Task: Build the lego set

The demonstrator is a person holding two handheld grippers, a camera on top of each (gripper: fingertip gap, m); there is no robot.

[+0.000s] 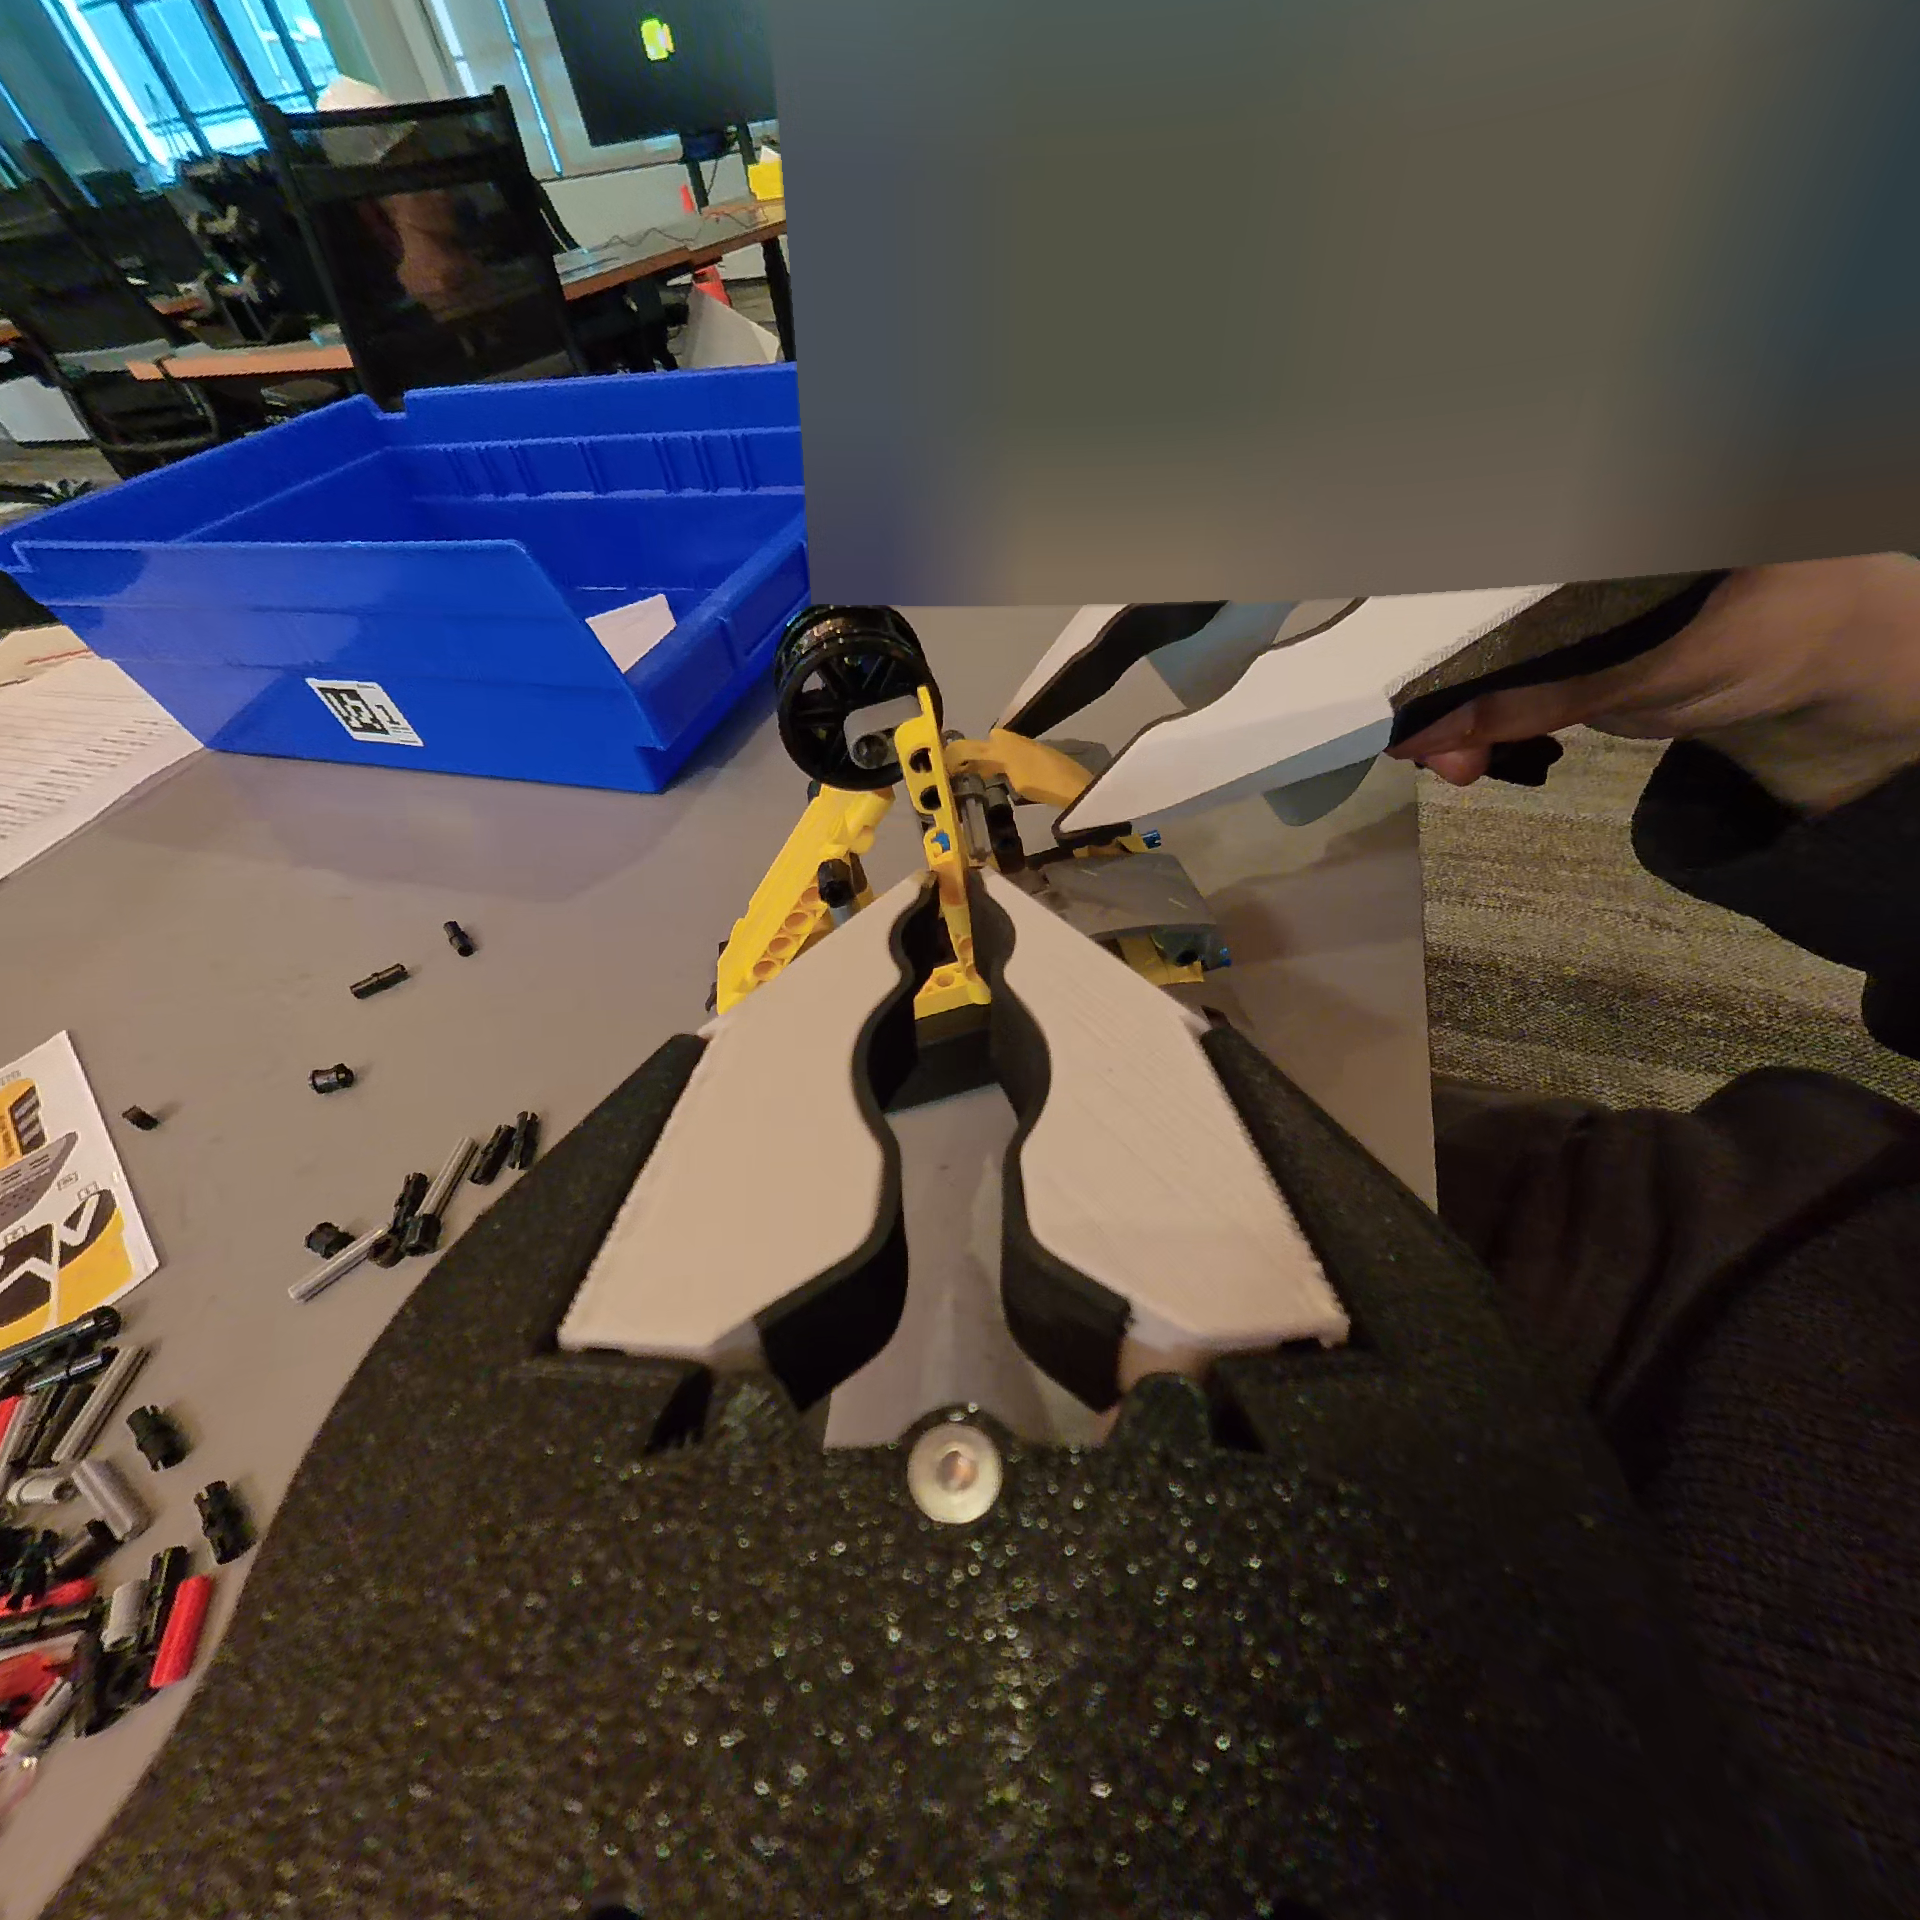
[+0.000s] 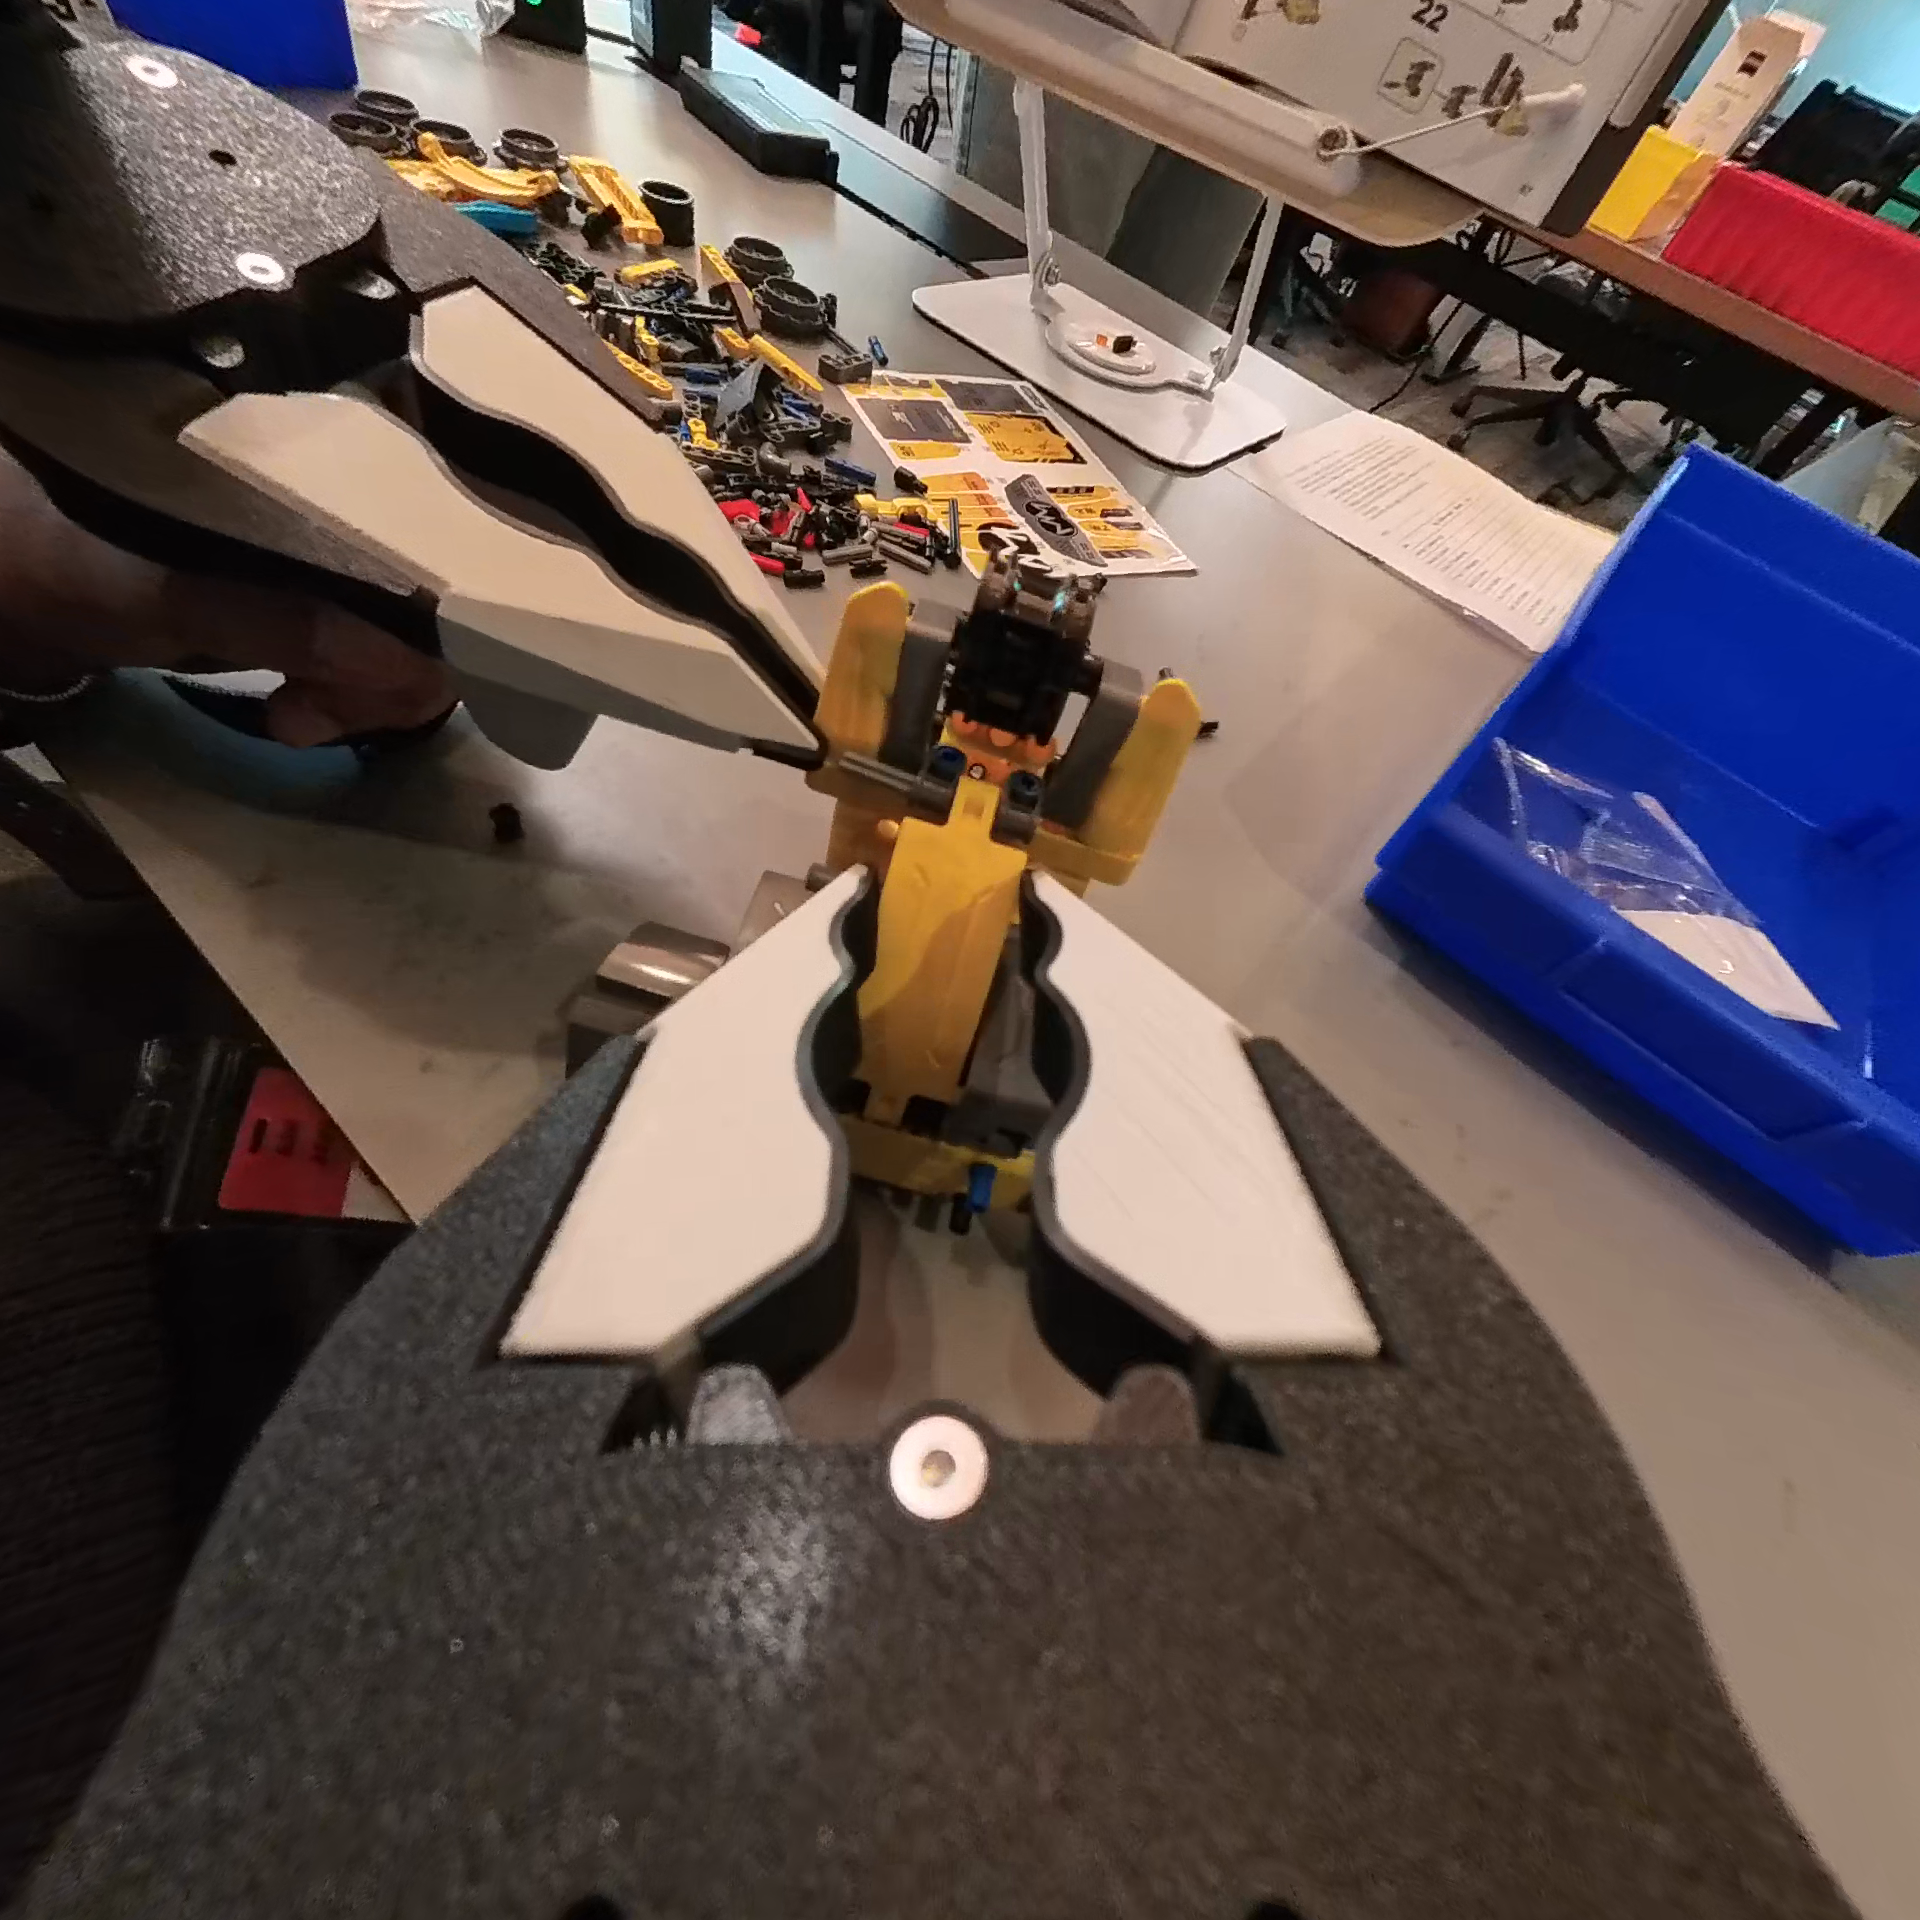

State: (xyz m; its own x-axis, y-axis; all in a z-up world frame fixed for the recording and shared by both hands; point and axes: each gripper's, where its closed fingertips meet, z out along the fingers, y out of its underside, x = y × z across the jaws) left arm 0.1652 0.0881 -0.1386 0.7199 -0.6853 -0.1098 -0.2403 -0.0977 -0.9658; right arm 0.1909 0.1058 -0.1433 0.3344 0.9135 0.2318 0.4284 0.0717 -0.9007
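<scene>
A yellow and grey toy brick vehicle model (image 1: 769,935) stands on the grey table (image 1: 312,852), with a black wheel (image 1: 854,694) at its top. My left gripper (image 1: 954,888) is shut on a thin yellow beam of the model. In the right wrist view the left gripper (image 2: 816,743) comes in from the left and pinches the model's edge. My right gripper (image 2: 945,883) is shut on a yellow panel of the model (image 2: 1148,764). In the left wrist view the right gripper (image 1: 1081,821) reaches in from the right, held by a hand.
A blue bin (image 1: 416,623) stands behind the model; in the right wrist view it (image 2: 1662,831) holds a clear bag. Loose pins and axles (image 1: 104,1558) and a sticker sheet (image 2: 1018,478) lie on the table. A white booklet stand (image 2: 1101,343) is behind. The table edge (image 1: 1418,935) is close on the right. The left gripper's tips are roughly 4 cm from the right gripper's.
</scene>
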